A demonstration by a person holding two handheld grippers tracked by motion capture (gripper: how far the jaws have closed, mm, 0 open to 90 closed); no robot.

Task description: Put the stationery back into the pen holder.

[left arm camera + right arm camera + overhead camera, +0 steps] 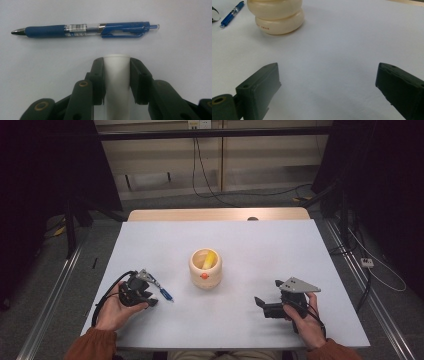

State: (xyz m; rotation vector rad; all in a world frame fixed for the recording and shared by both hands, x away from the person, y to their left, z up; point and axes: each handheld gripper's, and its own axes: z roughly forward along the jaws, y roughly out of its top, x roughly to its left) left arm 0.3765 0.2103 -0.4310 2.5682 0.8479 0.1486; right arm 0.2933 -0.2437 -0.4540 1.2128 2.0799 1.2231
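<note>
White tube (117, 82) sits clamped in left gripper (117, 62) (seemingly); blue pen (85, 29) near.

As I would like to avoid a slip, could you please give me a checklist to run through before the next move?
1. Left gripper grips the white tube: ok, both jaws press its sides.
2. Blue pen apart from those jaws: ok, it lies flat on the table ahead of them.
3. Right gripper free: ok, open, nothing between its jaws.
4. Cup upright: ok, it stands mid-table with a yellow thing inside.
5. Room left in the cup: cannot tell.
</note>
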